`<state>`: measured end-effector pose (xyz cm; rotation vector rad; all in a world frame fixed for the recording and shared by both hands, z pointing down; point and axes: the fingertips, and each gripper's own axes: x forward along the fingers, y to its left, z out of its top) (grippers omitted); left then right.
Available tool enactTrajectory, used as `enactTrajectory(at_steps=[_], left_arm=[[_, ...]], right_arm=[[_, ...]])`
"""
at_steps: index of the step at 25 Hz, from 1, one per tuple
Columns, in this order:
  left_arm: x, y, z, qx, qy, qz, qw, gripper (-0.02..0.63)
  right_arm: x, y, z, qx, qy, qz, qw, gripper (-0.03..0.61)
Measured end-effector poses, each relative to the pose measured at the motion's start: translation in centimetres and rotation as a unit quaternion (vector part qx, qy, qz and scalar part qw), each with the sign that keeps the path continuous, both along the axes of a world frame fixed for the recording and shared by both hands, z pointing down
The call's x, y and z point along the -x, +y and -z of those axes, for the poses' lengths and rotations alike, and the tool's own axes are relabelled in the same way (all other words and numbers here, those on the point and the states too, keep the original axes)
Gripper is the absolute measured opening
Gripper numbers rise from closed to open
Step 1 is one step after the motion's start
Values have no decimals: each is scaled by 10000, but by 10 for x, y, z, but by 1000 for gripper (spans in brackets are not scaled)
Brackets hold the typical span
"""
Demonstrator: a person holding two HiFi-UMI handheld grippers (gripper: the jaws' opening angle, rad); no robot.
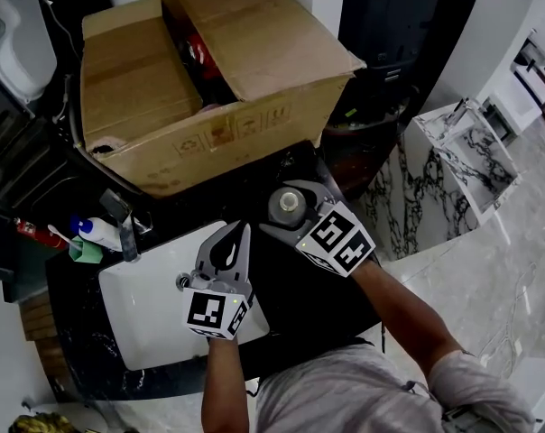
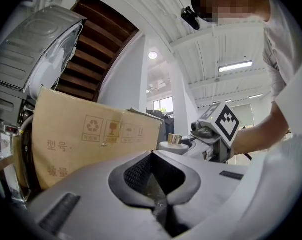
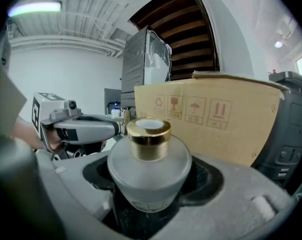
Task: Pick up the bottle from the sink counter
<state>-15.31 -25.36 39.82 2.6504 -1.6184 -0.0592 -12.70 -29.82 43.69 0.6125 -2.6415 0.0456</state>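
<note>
A frosted glass bottle with a gold cap sits between the jaws of my right gripper, just in front of the cardboard box. In the right gripper view the bottle fills the gap of the right gripper, both jaws against its round body. My left gripper hovers over the white sink, a little left of the bottle, its fingertips together with nothing between them. The left gripper view shows the left gripper's tips touching, and beyond them the bottle in the right gripper.
A large open cardboard box stands on the black counter right behind the bottle. The white sink basin with its faucet lies at the lower left, a small pump bottle beside it. A marble stand is at the right.
</note>
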Motion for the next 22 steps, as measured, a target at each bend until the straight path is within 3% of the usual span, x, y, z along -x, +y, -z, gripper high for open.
enactTrajectory(at_steps=[22], left_arm=[[-23, 59, 56, -505, -75, 60, 9987, 2]], right_arm=[[-29, 82, 68, -446, -465, 213, 9977, 337]])
